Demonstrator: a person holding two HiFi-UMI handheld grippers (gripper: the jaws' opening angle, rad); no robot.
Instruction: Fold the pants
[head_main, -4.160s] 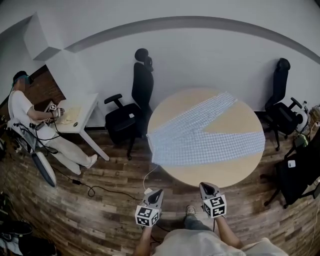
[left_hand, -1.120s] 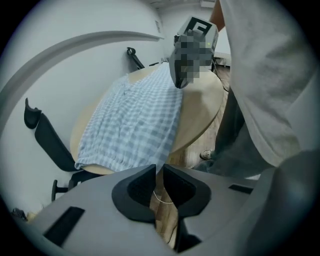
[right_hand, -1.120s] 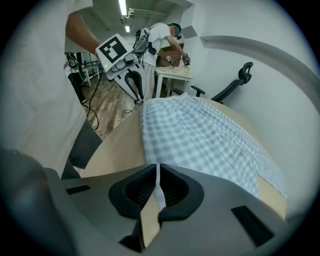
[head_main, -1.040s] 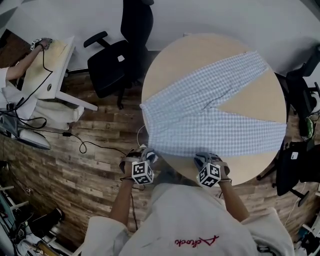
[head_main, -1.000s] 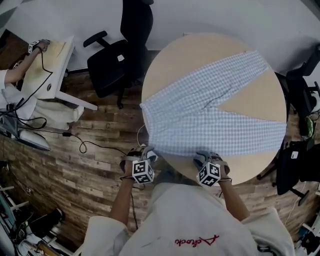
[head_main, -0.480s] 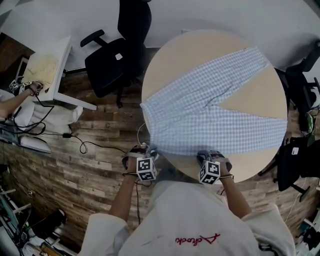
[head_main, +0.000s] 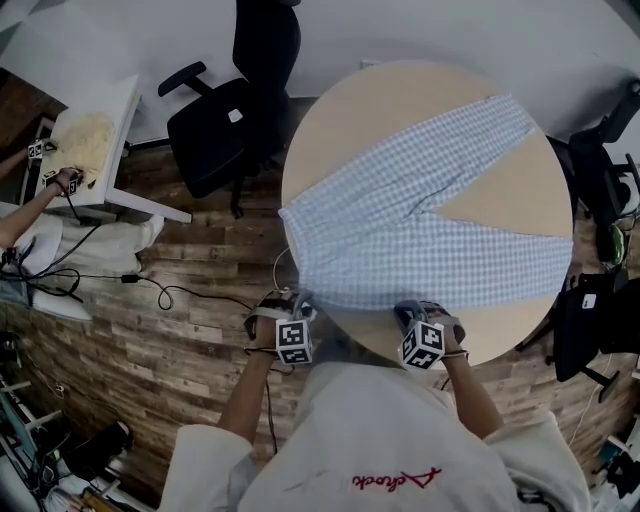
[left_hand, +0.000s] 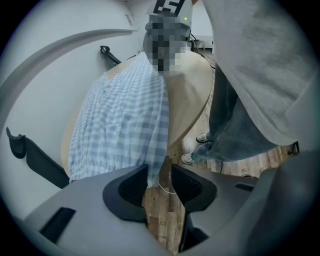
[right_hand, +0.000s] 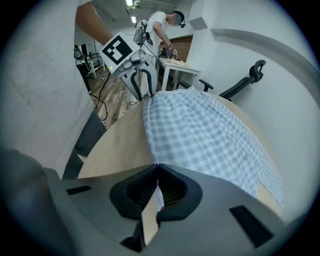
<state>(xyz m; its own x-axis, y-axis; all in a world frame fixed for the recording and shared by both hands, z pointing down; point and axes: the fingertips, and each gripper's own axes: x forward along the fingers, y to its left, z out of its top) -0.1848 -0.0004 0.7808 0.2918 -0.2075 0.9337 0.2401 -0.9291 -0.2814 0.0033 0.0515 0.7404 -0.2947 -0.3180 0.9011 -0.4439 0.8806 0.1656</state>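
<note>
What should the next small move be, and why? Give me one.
Probably finish closing the left tool on the pants corner. Its jaws have just been closing but stand apart, the checked cloth between them touching one jaw only; the right tool is shut on the near edge. Lifting now would likely drop that corner.

Checked pants (head_main: 420, 220) flat across round wooden table (head_main: 500, 338), left gripper (head_main: 298, 302) and right gripper (head_main: 414, 312) at the near edge
</note>
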